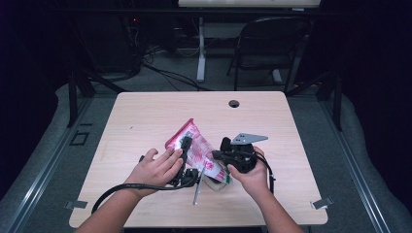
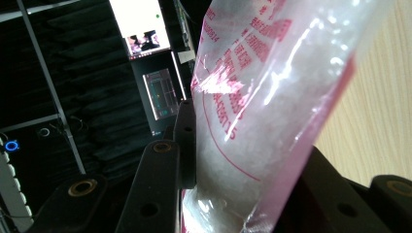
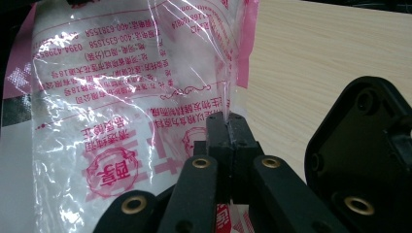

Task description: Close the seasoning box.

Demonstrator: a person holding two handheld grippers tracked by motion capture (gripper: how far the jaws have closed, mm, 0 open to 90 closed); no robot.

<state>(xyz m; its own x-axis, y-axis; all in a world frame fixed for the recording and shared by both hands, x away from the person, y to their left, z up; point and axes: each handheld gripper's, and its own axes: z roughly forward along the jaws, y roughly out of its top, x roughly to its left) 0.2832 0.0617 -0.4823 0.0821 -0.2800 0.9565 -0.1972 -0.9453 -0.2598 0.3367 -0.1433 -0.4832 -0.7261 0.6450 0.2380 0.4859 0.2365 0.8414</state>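
Note:
A clear plastic bag with pink edges and red print is held up off the wooden table between both grippers. In the left gripper view the bag bulges with white filling, and my left gripper squeezes it between its jaws; one black pad presses its side. The person's left hand holds that gripper at the bag's near left side. My right gripper has its jaws together, pinching the thin film of the bag. From above, it sits at the bag's right edge.
A thin grey strip and a small clear piece lie on the table under the hands. A round cable hole is near the far edge. A black chair stands beyond the table. A black gripper part is close at the right.

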